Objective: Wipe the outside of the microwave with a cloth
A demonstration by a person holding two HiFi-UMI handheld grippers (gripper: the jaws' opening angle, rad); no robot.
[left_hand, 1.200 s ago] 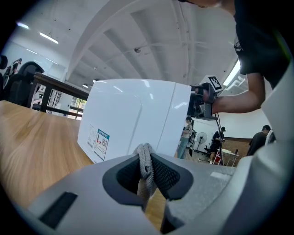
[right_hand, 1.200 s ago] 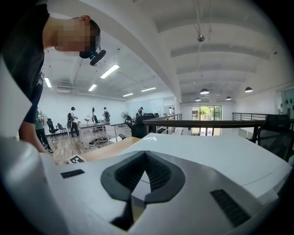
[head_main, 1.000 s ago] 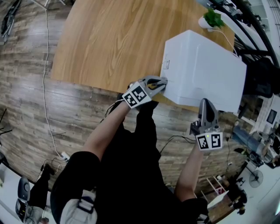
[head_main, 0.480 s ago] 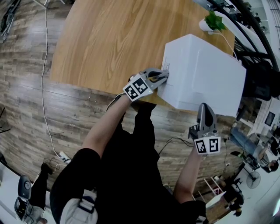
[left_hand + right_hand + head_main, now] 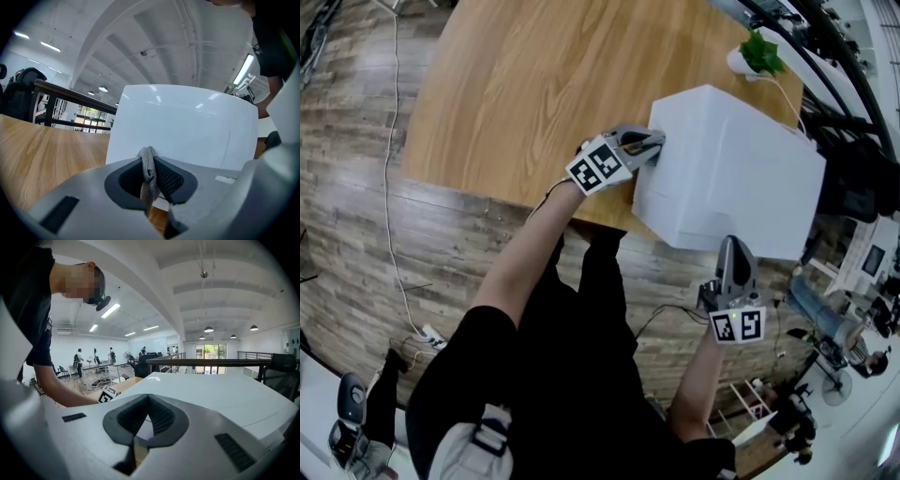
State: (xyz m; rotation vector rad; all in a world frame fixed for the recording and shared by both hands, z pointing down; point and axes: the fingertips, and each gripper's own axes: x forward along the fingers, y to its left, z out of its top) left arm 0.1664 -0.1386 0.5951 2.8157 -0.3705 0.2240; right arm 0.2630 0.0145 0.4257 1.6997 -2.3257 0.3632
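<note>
A wood-plank floor (image 5: pixel 356 187) is seen at the far left of the head view, with a thin white cable (image 5: pixel 394 197) trailing across it. Next to it a wooden table (image 5: pixel 534 84) is seen, most of its top bare.

The left gripper (image 5: pixel 654 142) is held over the table's near edge, towards the right, with its marker cube turned up to the camera. In the left gripper view its jaws are seen closed on a grey knitted cloth (image 5: pixel 148 165), which is pinched between the ribbed pads and stands up a little past them. The cloth's upper end is seen right at the left-hand wall of the white microwave (image 5: pixel 183 126); whether it presses on the wall cannot be told for certain.

The microwave (image 5: pixel 731 169) is set at the table's near right corner, its white body turned at an angle to the table's edges. Behind it, at the table's far right corner, a small green plant in a white pot (image 5: pixel 757 49) is seen.

The right gripper (image 5: pixel 729 244) is held off the table's near edge, over the floor, its tips pointed up at the microwave's near side and close to it. In the right gripper view its jaws (image 5: pixel 148 396) are seen pressed together with nothing between them, and the microwave's white surface (image 5: pixel 211 394) is spread just beyond them.
</note>
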